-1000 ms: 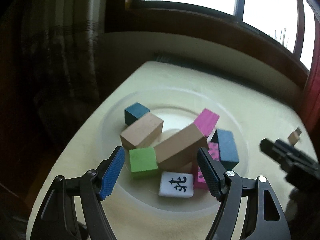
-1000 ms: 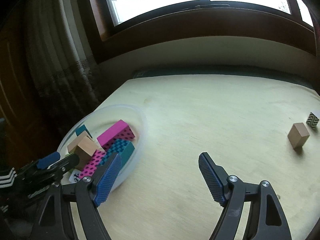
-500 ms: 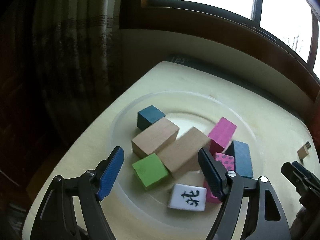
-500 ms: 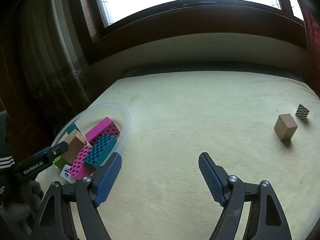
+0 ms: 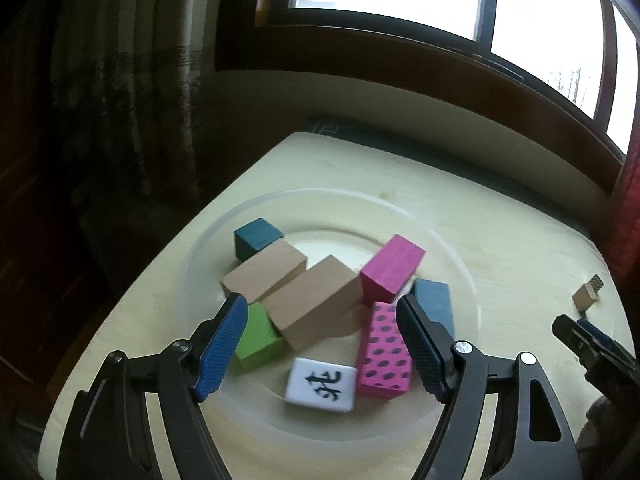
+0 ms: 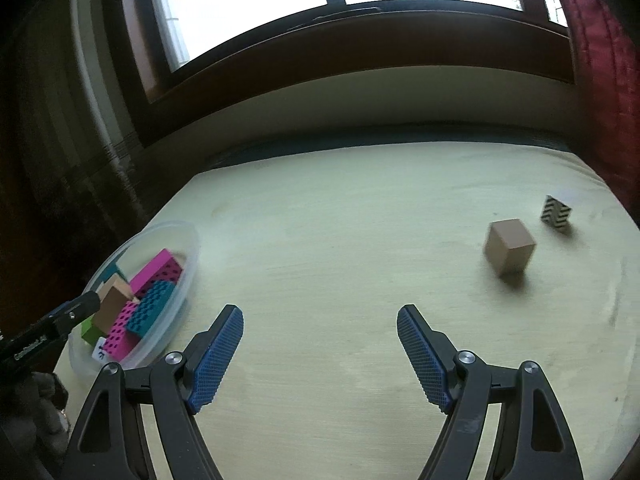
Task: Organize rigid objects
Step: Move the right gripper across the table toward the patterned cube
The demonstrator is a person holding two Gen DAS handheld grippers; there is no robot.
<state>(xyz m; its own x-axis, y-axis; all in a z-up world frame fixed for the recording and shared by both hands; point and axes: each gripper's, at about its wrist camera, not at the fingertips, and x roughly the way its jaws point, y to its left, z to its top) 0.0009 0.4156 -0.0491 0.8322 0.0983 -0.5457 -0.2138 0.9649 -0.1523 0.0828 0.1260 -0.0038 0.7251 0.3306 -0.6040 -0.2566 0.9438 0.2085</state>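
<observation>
The left gripper (image 5: pixel 320 320) hangs above the clear plastic bowl (image 5: pixel 208 236) at the left end of the pale worktop (image 6: pixel 340 240), tilted down toward it, its fingers (image 5: pixel 224 340) spread wide and holding nothing. Below lie two plain wooden blocks (image 5: pixel 316 300), a green cube (image 5: pixel 258 336), a teal cube (image 5: pixel 256 236), a pink block (image 5: pixel 392 268), a pink dotted block (image 5: pixel 384 348), a blue block (image 5: pixel 434 304) and a white mahjong tile (image 5: pixel 322 384) with a black character. The right gripper (image 6: pixel 320 334) is held low over bare worktop, fingers likewise apart and empty. Well to its right a wooden cube (image 6: pixel 509 246) stands just beside a black-and-white zigzag cube (image 6: pixel 556 213). White lettering on the left gripper's side is too blurred to read.
</observation>
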